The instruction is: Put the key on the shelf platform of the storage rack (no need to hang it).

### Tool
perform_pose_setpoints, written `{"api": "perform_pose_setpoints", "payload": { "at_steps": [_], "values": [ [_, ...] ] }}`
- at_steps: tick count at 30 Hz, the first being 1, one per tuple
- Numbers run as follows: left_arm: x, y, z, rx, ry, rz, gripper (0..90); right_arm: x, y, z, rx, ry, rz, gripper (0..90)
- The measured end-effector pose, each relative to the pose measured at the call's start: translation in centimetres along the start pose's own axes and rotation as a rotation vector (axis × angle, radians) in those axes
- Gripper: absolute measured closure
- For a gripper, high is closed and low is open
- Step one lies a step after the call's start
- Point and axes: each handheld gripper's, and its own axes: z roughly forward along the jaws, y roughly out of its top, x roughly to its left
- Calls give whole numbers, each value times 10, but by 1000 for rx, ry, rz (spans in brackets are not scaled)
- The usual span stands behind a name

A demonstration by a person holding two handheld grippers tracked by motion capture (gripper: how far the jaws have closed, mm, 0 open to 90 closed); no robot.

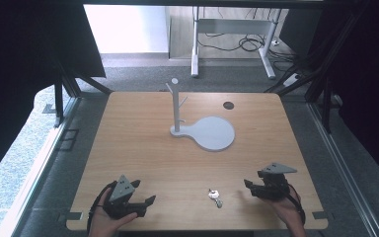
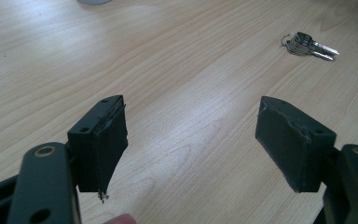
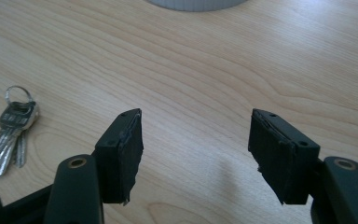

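The keys [image 1: 214, 196] are left flat on the table [image 1: 143, 148], flanked by the left gripper [image 1: 150, 201] and right gripper [image 1: 247, 184], both spread wide, nothing held.

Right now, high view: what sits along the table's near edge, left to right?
Left black two-jaw gripper with its grey three-cornered plate → small bunch of silver keys on a ring → right black two-jaw gripper, both with jaws open and empty.
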Motion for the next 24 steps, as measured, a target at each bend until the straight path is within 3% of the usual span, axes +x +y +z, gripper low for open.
{"api": "perform_pose_setpoints", "payload": {
  "at_steps": [10, 17, 24],
  "values": [
    [1, 1, -3, -10, 4, -6, 252, 1, -2, 4, 31, 4, 14, 338],
    [-1, 3, -6, -11, 4, 0, 250, -7, -1, 5, 44, 6, 23, 346],
    [5, 3, -12, -25, 11, -15, 251, 4, 22, -9, 61, 23, -20, 345]
  ]
}}
